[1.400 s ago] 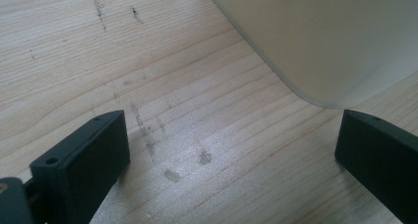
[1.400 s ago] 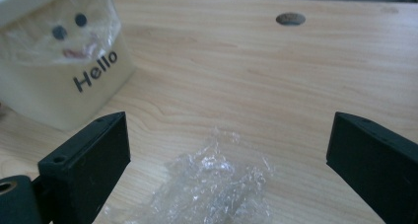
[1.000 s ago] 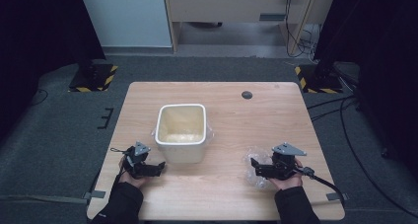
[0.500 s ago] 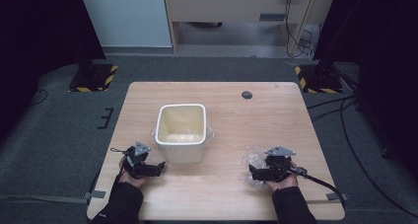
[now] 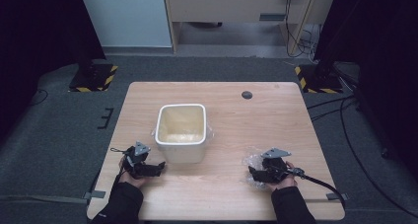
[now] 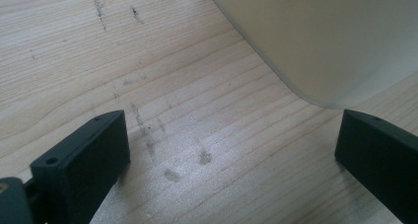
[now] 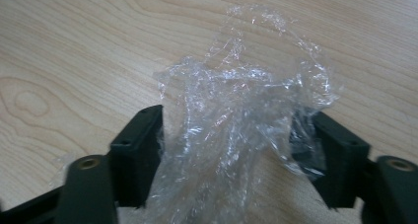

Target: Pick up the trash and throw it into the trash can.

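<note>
A crumpled wad of clear plastic wrap [image 5: 250, 161] [image 7: 236, 86] lies on the wooden table [image 5: 256, 120] at the front right. My right gripper [image 5: 252, 172] [image 7: 236, 145] points left at it. Its jaws have just been closing, and the wrap now bunches up between them, touching both pads. A white square container [image 5: 180, 152] stands open-topped left of the middle; film clings inside it. My left gripper [image 5: 158, 167] [image 6: 231, 150] rests low on the table, just left of the container's front corner [image 6: 320, 36], jaws wide open with only bare wood between them.
A small dark round mark [image 5: 247, 94] sits near the table's far edge. The right gripper's cable [image 5: 320, 182] trails off the front right. Stands with hazard-striped bases [image 5: 93, 76] [image 5: 315, 78] are on the floor beyond both far corners.
The right gripper's jaws have narrowed around the plastic wrap, with the hand shifting only slightly. The left gripper and the container have stayed put.
</note>
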{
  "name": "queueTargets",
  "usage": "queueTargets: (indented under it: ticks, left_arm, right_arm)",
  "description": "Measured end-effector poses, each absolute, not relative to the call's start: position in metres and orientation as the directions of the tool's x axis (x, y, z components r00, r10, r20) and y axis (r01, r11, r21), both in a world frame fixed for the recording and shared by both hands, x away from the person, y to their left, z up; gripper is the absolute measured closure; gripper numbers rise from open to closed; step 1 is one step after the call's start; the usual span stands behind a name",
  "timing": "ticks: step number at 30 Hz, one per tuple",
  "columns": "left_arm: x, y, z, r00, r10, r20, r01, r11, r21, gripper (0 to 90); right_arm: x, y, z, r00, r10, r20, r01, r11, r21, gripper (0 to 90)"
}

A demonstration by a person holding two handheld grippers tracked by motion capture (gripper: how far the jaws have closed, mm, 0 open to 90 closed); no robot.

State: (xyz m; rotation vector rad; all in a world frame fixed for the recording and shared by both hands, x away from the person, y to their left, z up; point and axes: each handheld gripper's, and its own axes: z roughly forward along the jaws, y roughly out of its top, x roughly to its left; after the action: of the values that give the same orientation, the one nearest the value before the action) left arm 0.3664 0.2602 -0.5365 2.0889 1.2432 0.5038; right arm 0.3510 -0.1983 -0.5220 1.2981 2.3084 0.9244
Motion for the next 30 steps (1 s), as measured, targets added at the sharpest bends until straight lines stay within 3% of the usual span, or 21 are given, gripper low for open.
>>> queueTargets:
  ticks: [7, 11, 30]
  left_arm:
    - [0.366, 0.260, -0.536, 0.477, 0.879, -0.001, 0.630, -0.342, 0.697, 0.0]
    - [0.366, 0.260, -0.536, 0.477, 0.879, -0.001, 0.630, -0.341, 0.697, 0.0]
    - [0.366, 0.260, -0.536, 0.478, 0.879, -0.001, 0.630, -0.342, 0.697, 0.0]
  right_arm:
    - [0.352, -0.200, -0.519, -0.542, 0.839, 0.037, 0.633, 0.380, 0.675, 53.6]
    - [0.353, -0.203, -0.516, -0.538, 0.841, 0.049, 0.638, 0.369, 0.676, 59.4]
    - [0.346, -0.225, -0.474, -0.529, 0.846, 0.071, 0.519, 0.255, 0.816, 59.6]
